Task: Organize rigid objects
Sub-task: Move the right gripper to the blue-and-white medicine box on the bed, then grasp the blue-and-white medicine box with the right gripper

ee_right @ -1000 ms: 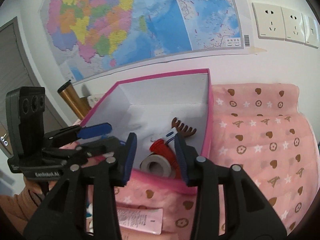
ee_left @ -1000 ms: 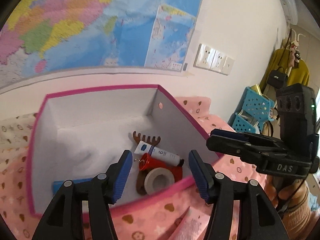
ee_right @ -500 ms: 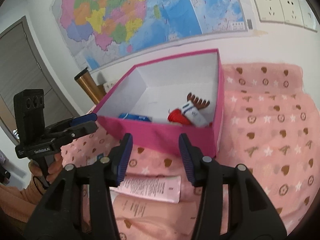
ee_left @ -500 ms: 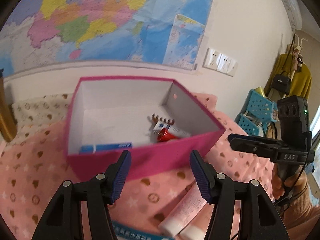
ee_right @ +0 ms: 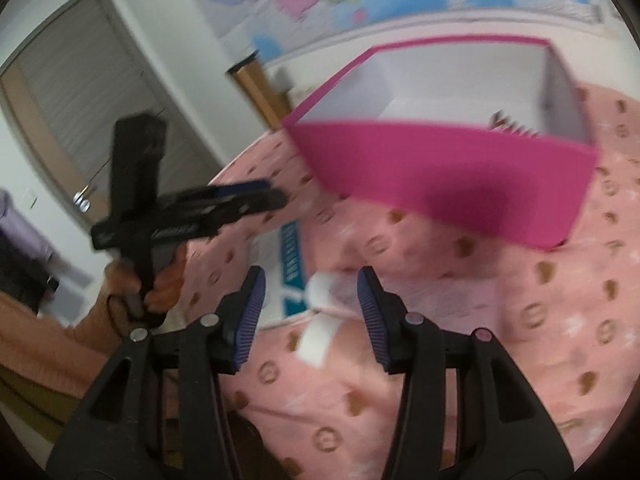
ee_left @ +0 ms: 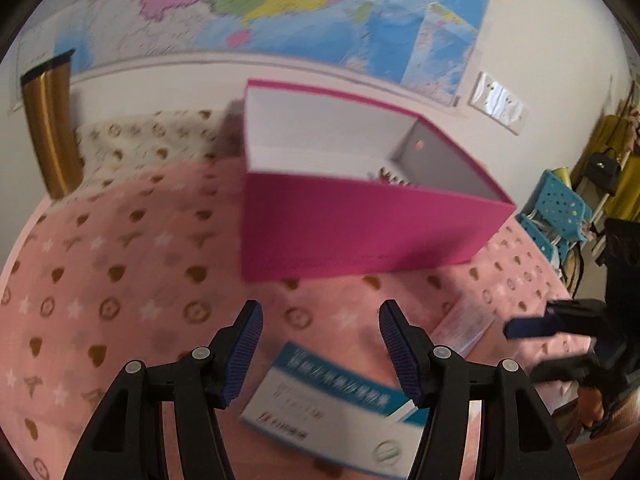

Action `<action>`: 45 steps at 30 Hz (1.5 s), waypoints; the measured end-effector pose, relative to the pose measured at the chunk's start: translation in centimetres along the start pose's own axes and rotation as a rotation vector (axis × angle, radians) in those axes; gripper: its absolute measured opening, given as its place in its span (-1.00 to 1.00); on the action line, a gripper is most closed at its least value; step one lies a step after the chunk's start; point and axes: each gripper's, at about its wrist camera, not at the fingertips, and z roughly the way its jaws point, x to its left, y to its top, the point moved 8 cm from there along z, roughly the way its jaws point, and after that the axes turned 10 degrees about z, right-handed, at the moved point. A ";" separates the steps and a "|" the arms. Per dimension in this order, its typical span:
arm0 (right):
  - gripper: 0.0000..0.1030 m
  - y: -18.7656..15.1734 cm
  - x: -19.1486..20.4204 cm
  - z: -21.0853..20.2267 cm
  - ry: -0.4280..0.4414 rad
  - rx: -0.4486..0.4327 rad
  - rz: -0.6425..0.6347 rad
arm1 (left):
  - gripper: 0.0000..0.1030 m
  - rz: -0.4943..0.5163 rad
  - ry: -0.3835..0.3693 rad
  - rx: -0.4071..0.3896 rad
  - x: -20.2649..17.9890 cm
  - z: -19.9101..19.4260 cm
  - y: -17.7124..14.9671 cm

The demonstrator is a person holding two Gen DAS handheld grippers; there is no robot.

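Magenta storage box [ee_left: 360, 236] sits open on the pink patterned cloth [ee_left: 100, 272], a brown comb [ee_right: 514, 126] just showing over its near wall. Both tools are released and empty: the left tool [ee_left: 320, 354] hovers above a white-and-teal carton [ee_left: 336, 412], the right tool [ee_right: 310, 316] over a pink tube with a white cap [ee_right: 324, 292]. The box lies at twelve o'clock from both. The step in hand looks like reaching for the next items; each tool must descend, clench, then carry its item to the box.
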 end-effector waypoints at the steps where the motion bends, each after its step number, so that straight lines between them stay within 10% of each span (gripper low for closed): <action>1: -0.03 -0.4 0.4 0.4 0.012 0.016 -0.007 | 0.20 -0.004 0.004 0.010 0.3 0.1 -0.4; 17: -0.02 -5.4 3.6 7.4 0.016 0.267 -0.014 | 0.20 -0.026 -0.101 0.087 1.3 0.8 -3.9; 45: -0.01 0.2 0.6 10.2 -0.106 0.123 0.105 | 0.20 -0.009 -0.110 0.100 2.5 0.0 -5.4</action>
